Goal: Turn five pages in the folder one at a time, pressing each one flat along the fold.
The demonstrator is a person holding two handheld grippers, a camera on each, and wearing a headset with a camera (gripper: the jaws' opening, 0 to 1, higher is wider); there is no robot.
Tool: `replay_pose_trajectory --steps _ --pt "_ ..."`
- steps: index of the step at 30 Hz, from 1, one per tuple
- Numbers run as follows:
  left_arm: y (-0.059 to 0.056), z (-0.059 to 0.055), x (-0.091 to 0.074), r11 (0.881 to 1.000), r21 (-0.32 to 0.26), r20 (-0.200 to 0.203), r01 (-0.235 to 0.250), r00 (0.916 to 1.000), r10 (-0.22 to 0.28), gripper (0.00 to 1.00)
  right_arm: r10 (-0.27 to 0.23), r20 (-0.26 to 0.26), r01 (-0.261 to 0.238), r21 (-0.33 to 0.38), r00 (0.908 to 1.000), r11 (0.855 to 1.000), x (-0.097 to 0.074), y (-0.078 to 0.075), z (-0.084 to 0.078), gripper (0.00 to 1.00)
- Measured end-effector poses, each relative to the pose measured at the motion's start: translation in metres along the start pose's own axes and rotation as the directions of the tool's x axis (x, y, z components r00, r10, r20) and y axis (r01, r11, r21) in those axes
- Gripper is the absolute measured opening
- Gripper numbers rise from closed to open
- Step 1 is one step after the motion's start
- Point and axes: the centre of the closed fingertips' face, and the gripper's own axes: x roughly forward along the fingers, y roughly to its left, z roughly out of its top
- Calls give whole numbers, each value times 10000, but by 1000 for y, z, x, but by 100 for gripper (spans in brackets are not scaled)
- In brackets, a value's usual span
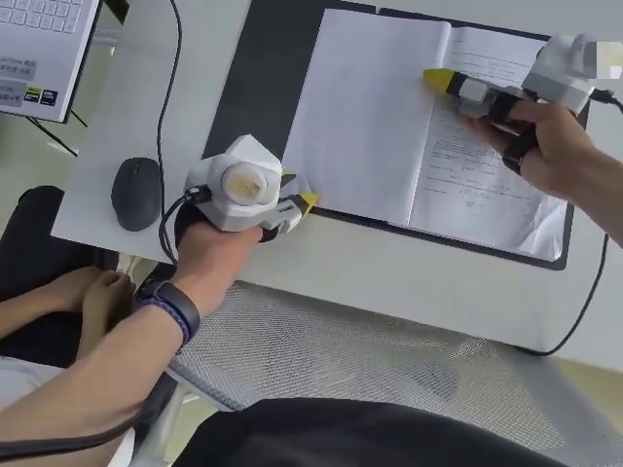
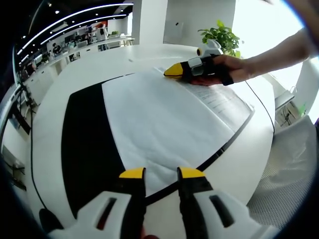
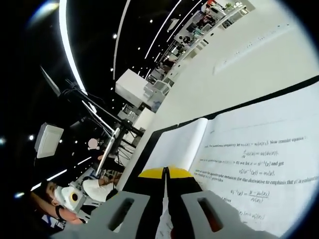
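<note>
In the head view an open folder [image 1: 370, 126] lies on the white surface [image 1: 389, 282], left gripper [image 1: 304, 201] at its near corner, right gripper [image 1: 438, 80] on the fold; the left gripper view shows jaws slightly apart; the right gripper view shows jaws pressed together.

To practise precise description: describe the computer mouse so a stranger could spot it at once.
On the white desk, look left of the open black folder. Near the desk's front edge, in front of the white laptop, lies a dark grey oval computer mouse, the only dark oval there.
</note>
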Motion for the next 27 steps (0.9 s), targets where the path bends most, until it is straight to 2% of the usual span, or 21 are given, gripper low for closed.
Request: replay_pose_trajectory --steps 1,4,7,11,14,16,18,25,27 --pt "0 0 0 10000 -2 2 -1 10000 1 23 -22 86 22 48 10000 10000 2 -2 4 0" --pt "1 0 0 10000 -15 10 -4 10000 4 23 -291 795 272 248 9964 9993 7 -11 22 0" --pt "1 0 0 10000 -69 -8 20 10000 -20 24 -488 1677 320 1013 9846 9943 8 -26 42 0" --pt "1 -1 1 10000 -70 -13 54 10000 -54 23 -731 2110 496 1142 9748 9922 9 -34 53 0" --pt "1 -1 1 10000 -52 -22 77 10000 -77 23 -978 2572 606 1488 9614 9870 8 -39 63 0" --pt "1 -1 1 10000 -27 -32 80 10000 -80 22 -1079 2697 666 1579 9569 9852 8 -42 66 0" --pt "1 -1 2 10000 -18 -44 91 9999 -91 22 -1103 2707 687 1587 9563 9849 8 -42 66 0" --pt "1 -1 3 9999 47 -57 97 9999 -96 22 -1114 2623 755 1432 9585 9868 9 -45 66 0" --pt "1 -1 3 9999 41 -73 101 9999 -101 22 -1046 2506 720 1361 9624 9881 10 -46 64 0"
